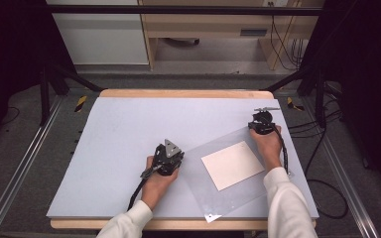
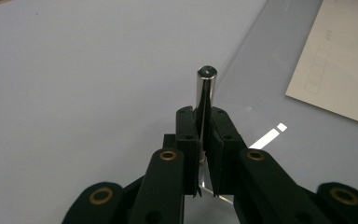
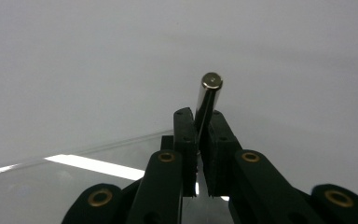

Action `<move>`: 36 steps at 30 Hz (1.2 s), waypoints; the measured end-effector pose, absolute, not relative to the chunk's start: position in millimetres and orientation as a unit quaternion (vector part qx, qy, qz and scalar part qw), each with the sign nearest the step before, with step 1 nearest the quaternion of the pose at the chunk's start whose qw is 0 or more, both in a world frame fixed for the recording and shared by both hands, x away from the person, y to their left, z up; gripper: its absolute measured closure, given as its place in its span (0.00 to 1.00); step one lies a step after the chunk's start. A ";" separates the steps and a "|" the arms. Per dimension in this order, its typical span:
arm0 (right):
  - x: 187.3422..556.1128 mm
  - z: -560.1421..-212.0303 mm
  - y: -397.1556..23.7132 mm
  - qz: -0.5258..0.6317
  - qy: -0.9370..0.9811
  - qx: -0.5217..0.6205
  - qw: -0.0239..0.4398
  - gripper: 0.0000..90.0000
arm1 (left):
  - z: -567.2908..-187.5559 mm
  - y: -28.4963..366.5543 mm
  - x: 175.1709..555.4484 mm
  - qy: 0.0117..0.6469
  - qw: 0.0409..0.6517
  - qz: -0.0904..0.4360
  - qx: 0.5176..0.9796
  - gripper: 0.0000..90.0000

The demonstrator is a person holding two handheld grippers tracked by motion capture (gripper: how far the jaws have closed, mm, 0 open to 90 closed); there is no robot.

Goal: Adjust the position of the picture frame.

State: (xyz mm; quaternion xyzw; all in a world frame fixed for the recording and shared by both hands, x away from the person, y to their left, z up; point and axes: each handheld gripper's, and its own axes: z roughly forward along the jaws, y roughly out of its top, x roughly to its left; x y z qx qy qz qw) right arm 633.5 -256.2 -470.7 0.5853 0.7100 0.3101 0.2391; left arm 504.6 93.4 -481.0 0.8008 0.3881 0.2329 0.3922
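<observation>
A clear plastic sheet (image 1: 206, 191) lies on the right half of the table with a white paper (image 1: 232, 164) on or inside it. My left gripper (image 1: 177, 152) sits at the sheet's left corner, my right gripper (image 1: 261, 117) at its far corner. In the left gripper view the jaws (image 2: 204, 116) are shut on a short shiny metal cylinder (image 2: 206, 86) standing beside the sheet's edge (image 2: 242, 51), near the paper (image 2: 340, 60). The right gripper (image 3: 200, 119) is likewise shut on a metal cylinder (image 3: 209, 93), with the sheet (image 3: 74, 186) below. I cannot tell whether the sheet is pinched too.
A pale blue-grey mat (image 1: 129, 134) covers the wooden table, whose far edge (image 1: 178, 93) shows bare wood. Black frame legs and cables stand on the floor at the right (image 1: 322, 114). A cabinet and shelf (image 1: 203, 29) are beyond the table.
</observation>
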 end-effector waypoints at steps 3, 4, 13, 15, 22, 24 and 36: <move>633.7 -470.9 -256.5 0.310 0.710 0.585 0.239 0.95 | -480.9 94.8 505.4 0.387 0.395 0.228 0.801 0.93; 633.7 -470.8 -256.5 0.310 0.710 0.585 0.239 0.95 | -480.8 95.1 505.6 0.387 0.395 0.227 0.802 0.93; 633.8 -470.5 -256.2 0.312 0.708 0.588 0.236 0.94 | -480.4 95.2 505.6 0.386 0.394 0.226 0.803 0.94; 633.9 -470.4 -256.4 0.313 0.707 0.589 0.236 0.93 | -480.4 95.1 505.6 0.386 0.394 0.226 0.803 0.94; 634.8 -470.7 -257.3 0.311 0.709 0.585 0.241 0.92 | -480.0 95.0 505.9 0.386 0.392 0.225 0.804 0.94; 635.1 -471.2 -257.2 0.312 0.710 0.584 0.241 0.92 | -479.9 95.0 506.1 0.385 0.392 0.225 0.805 0.94; 637.9 -462.9 -254.2 0.288 0.730 0.574 0.234 0.95 | -477.3 97.3 509.4 0.387 0.391 0.208 0.809 0.94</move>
